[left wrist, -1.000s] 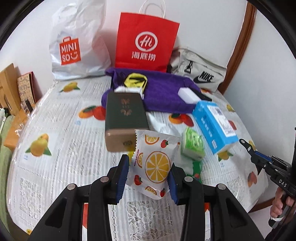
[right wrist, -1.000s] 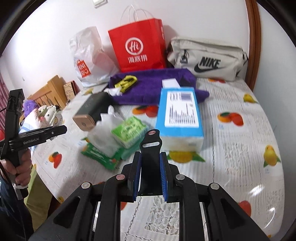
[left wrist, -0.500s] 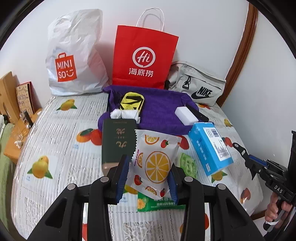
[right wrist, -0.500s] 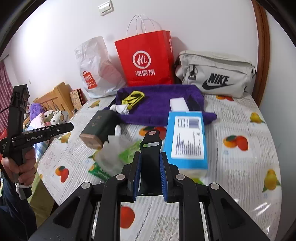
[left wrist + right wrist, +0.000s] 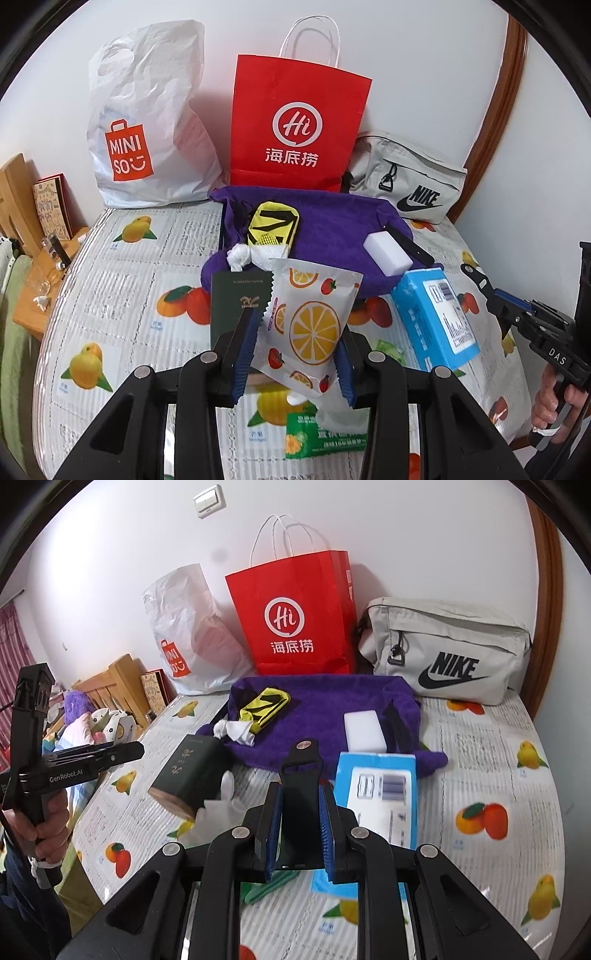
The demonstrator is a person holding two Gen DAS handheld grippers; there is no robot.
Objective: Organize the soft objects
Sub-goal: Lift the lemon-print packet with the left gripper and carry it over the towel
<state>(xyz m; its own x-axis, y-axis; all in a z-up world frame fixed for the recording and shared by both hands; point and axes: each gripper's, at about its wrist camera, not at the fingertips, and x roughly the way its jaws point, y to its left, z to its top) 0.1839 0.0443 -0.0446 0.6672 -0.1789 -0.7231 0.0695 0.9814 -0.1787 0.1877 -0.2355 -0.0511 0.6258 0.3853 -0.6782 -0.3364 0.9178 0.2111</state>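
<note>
Carrying is the step in hand: the left gripper is clamped on a fruit-printed soft pouch, held up above the fruit-patterned tablecloth, and the right gripper grips a black strap, likewise lifted clear of the table. Judging by the layout, the purple towel at the back serves as the gathering spot, since a yellow-and-black pouch, a knotted white cloth and a white sponge block already lie on it. The next move probably calls for bringing both loads over the dark green box and the blue tissue box, setting them on bare towel, then letting go. Counted: three bags by the wall, namely one white Miniso bag, one red paper bag and one grey Nike bag; two boxes; one towel; two held items.
</note>
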